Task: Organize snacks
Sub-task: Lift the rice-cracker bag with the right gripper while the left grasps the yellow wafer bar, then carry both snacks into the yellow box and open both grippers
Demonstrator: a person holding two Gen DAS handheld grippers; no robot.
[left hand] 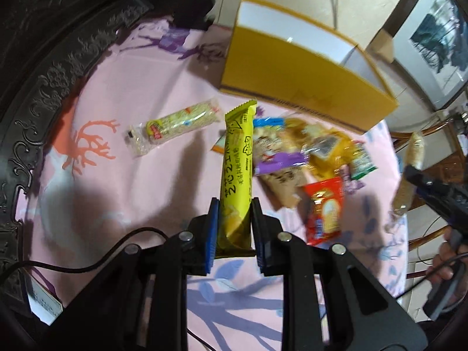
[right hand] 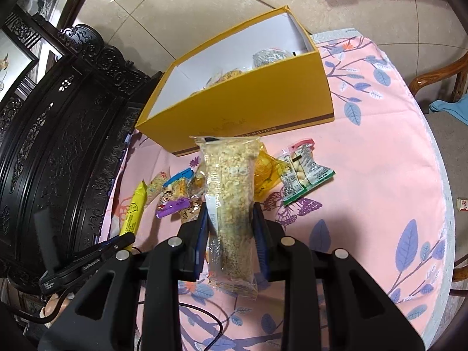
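Left hand-held gripper [left hand: 234, 219] clamps a long yellow foil snack bar [left hand: 238, 158]; right hand-held gripper [right hand: 231, 228] clamps a clear packet of puffed grain [right hand: 231, 201]. Both are held lengthwise, probably for dropping into the open yellow cardboard box [right hand: 263, 105] on the pink-clothed worktop [right hand: 380, 175].

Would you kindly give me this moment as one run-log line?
left gripper: shut on yellow snack bar | right gripper: shut on clear grain bar | yellow box: open, partly filled

"SHOEN" on the yellow box [right hand: 263, 102]; Chinese characters on the yellow bar [left hand: 238, 175].
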